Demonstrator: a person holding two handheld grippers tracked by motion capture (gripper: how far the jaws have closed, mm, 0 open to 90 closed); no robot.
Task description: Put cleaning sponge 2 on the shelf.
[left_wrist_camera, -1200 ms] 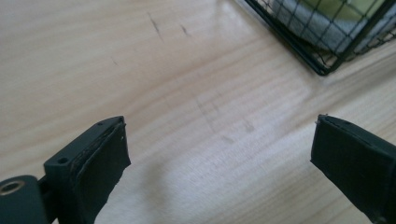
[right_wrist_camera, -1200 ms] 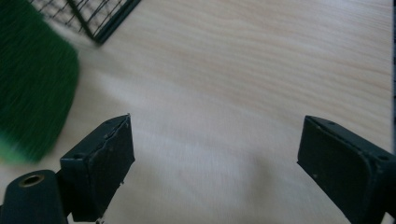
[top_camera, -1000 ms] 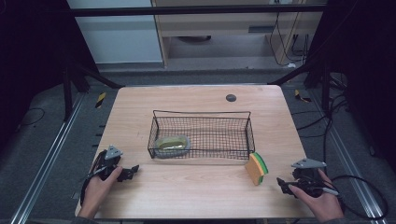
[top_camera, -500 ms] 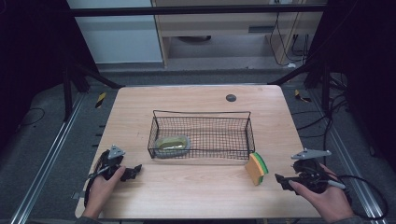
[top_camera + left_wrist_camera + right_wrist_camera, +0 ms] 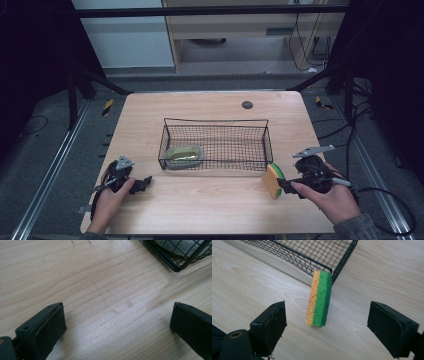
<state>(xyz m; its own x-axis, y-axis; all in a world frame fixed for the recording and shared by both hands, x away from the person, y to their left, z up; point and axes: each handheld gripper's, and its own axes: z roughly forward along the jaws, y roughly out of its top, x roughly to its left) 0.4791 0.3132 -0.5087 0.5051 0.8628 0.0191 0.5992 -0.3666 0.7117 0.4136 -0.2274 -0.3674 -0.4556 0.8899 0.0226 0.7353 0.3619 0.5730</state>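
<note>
Standing on its long edge near the table's right front, the orange-and-green rectangular sponge (image 5: pixel 318 298) sits just outside the right front corner of the black wire mesh basket (image 5: pixel 215 122), close to or leaning on the wire there; I cannot tell which. The right gripper (image 5: pixel 287 186) is aimed at it, jaws standing wide to either side with nothing pressed between them; they have just been opening a little further. Seen along those jaws, the sponge stands between and a little beyond the two black pads (image 5: pixel 272 326), untouched.

It looks light and soft, so I'd expect it to give under a squeeze and to tip easily if nudged from one side. The best hold seems to be across its two broad faces, orange on one pad and green scouring layer on the other, around mid-height. The rough green side should grip well.

Over on the left, the left gripper (image 5: pixel 142 184) rests low on the pale wooden table (image 5: pixel 200 220), jaws spread apart over bare wood. A second pale greenish sponge (image 5: pixel 184 154) lies inside the basket's left end.
</note>
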